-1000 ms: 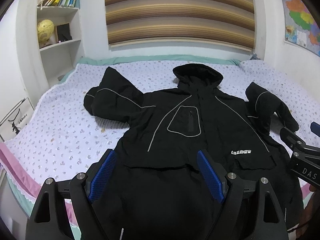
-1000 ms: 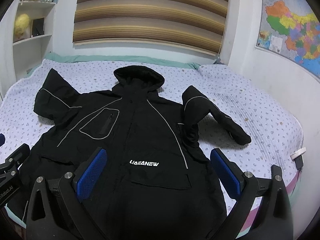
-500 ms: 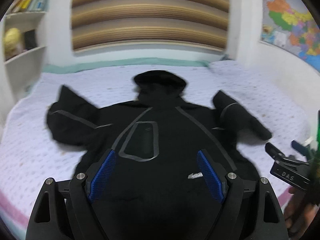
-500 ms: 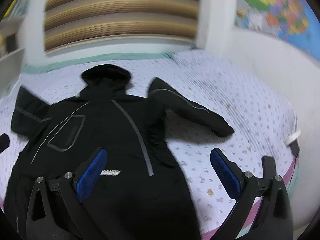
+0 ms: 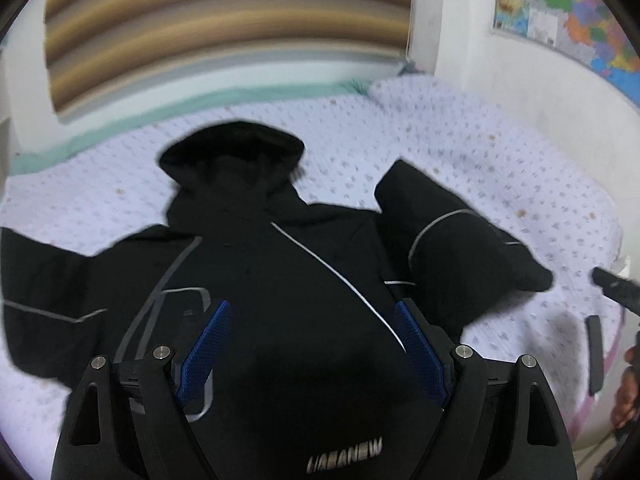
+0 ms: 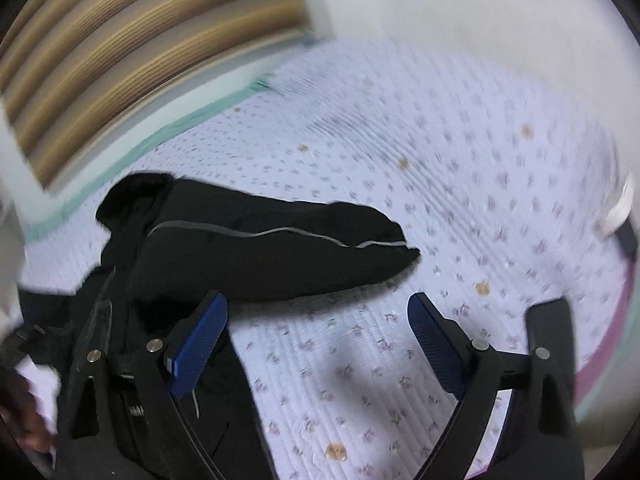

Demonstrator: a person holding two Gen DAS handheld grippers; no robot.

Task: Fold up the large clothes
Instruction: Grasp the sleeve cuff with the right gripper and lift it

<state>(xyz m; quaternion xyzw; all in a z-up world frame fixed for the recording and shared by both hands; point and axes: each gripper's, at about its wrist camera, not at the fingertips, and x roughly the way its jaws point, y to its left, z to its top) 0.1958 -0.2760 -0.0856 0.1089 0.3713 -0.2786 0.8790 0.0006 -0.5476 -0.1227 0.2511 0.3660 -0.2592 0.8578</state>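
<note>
A black hooded jacket (image 5: 280, 272) with grey piping lies face up, spread on the bed, hood (image 5: 232, 152) toward the far wall. My left gripper (image 5: 312, 320) is open and empty above the jacket's chest. The jacket's right sleeve (image 5: 460, 240) lies bent beside the body; in the right wrist view this sleeve (image 6: 272, 256) stretches across the sheet. My right gripper (image 6: 320, 312) is open and empty, just short of the sleeve, over the sheet. Part of the right gripper (image 5: 612, 288) shows at the left wrist view's right edge.
The bed has a lilac flowered sheet (image 6: 440, 160) with a teal border (image 5: 240, 96) at the far wall. A striped blind (image 5: 224, 28) hangs behind. A map (image 5: 568, 12) hangs on the right wall. The bed's right edge (image 6: 616, 300) is near my right gripper.
Both grippers have swung to the right and moved closer to the bed. The right wrist view now faces the jacket's right sleeve; the left now sits over the chest. The jacket has not moved.
</note>
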